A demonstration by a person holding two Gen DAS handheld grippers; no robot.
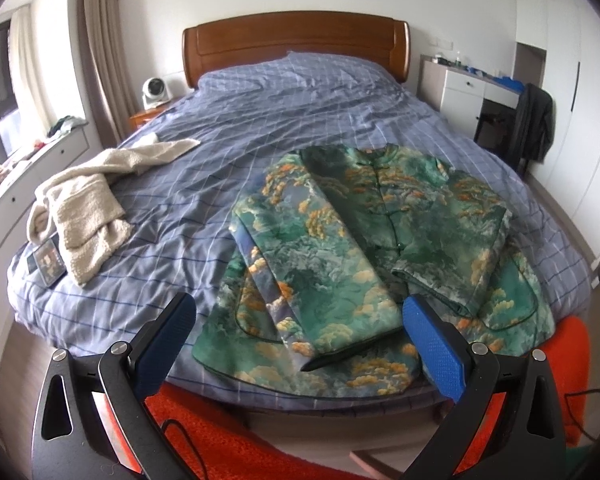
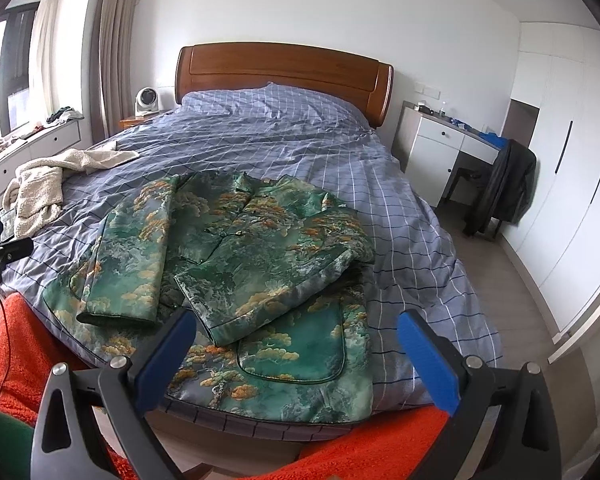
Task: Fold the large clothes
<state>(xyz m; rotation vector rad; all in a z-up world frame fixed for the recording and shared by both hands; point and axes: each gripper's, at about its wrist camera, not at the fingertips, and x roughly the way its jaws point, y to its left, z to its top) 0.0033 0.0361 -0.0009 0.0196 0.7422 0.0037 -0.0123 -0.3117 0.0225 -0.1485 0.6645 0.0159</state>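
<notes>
A green jacket with orange and grey cloud print (image 1: 364, 240) lies face up at the foot of the bed, both sleeves folded in over its front; it also shows in the right wrist view (image 2: 240, 264). My left gripper (image 1: 298, 312) is open and empty, held just above the jacket's near hem at the foot edge. My right gripper (image 2: 298, 330) is open and empty, above the near right hem and pocket. Both have blue pads (image 1: 432, 344).
The bed has a blue checked cover (image 1: 300, 112) and a wooden headboard (image 1: 296, 44). A cream fleece garment (image 1: 88, 208) and a small box (image 1: 46, 266) lie at the bed's left. An orange rug (image 2: 24, 344) lies below. A white desk and chair with a dark coat (image 2: 500, 188) stand right.
</notes>
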